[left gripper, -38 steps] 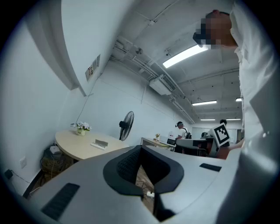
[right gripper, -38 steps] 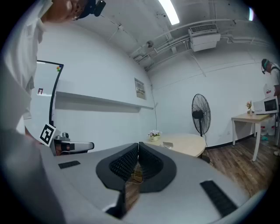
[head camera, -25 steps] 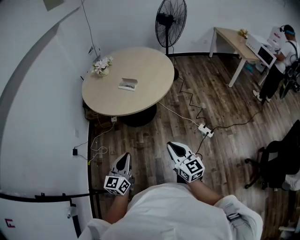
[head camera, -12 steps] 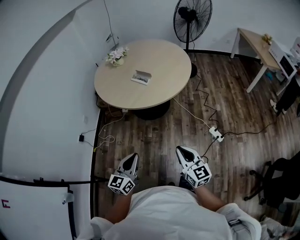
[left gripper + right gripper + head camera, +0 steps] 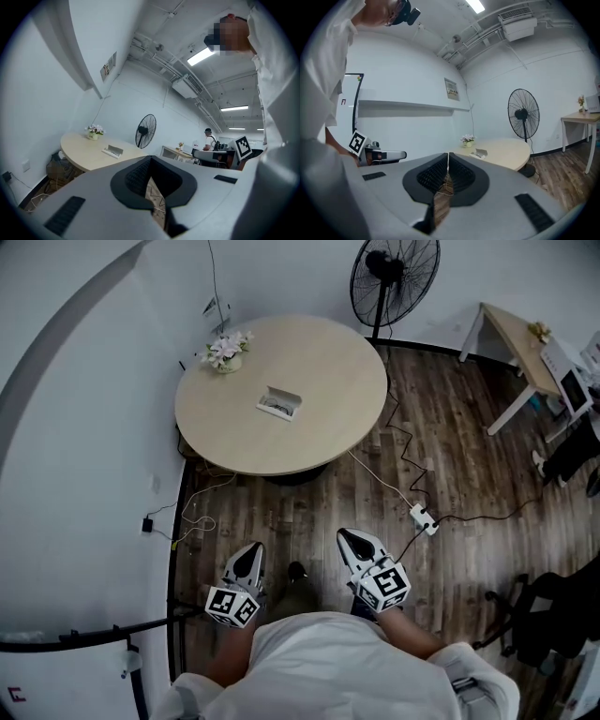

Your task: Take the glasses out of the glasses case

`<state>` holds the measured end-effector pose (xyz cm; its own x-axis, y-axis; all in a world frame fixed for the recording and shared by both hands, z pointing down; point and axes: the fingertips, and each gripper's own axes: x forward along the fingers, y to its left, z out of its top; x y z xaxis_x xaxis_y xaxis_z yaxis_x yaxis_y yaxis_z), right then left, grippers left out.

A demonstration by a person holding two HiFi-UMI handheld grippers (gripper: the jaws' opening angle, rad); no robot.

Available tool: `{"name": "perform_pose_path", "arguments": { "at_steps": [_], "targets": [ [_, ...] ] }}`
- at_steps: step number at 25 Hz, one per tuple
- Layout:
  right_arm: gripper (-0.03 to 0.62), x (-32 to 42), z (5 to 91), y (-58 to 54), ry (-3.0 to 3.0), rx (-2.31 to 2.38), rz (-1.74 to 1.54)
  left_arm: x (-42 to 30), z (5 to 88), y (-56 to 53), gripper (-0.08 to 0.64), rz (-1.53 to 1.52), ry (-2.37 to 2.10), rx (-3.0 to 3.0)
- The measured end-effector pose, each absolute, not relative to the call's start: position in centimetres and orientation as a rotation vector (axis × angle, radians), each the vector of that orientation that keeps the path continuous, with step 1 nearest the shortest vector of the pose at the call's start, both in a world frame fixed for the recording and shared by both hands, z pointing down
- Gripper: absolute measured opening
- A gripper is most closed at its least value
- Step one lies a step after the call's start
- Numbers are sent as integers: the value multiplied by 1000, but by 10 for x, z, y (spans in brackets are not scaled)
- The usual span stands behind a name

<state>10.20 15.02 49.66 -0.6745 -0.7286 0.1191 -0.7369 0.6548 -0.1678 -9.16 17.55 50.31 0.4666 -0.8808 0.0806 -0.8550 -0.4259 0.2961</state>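
Observation:
An open glasses case (image 5: 280, 403) lies near the middle of the round beige table (image 5: 319, 362), far ahead of me. Something pale shows inside it, too small to make out. It also appears as a small grey box in the left gripper view (image 5: 113, 151) and the right gripper view (image 5: 478, 153). My left gripper (image 5: 249, 559) and right gripper (image 5: 350, 538) hang close to my body over the wooden floor, well short of the table. Both are shut, tips together, with nothing in them.
A small pot of flowers (image 5: 225, 350) stands at the table's far left edge. A standing fan (image 5: 394, 279) is behind the table. A white cable and power strip (image 5: 421, 517) lie on the floor to the right. A desk (image 5: 514, 341) and an office chair (image 5: 539, 624) stand at the right.
The view has shifted and the table now lies a little farther left and lower in the head view. Both grippers stay shut and held near my body.

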Motion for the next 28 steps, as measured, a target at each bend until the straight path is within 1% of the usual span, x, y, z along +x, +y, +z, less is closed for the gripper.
{"name": "perform_pose_path", "arguments": {
  "at_steps": [4,13,21,28],
  "targets": [
    [25,83,482,100,-2807,1250,252,-110,492,122,12,-133,-1460,2466],
    [25,61,479,11,-2739,1349,245,-140,489,21,12,-134,-1393,2546],
    [25,57,486,-44,-2711,1352,273,-133,501,-36,12,-145,-1330,2546],
    [25,53,494,-126,-2774,1263,236,-121,508,-114,12,-116,-1323,2549]
  ]
}}
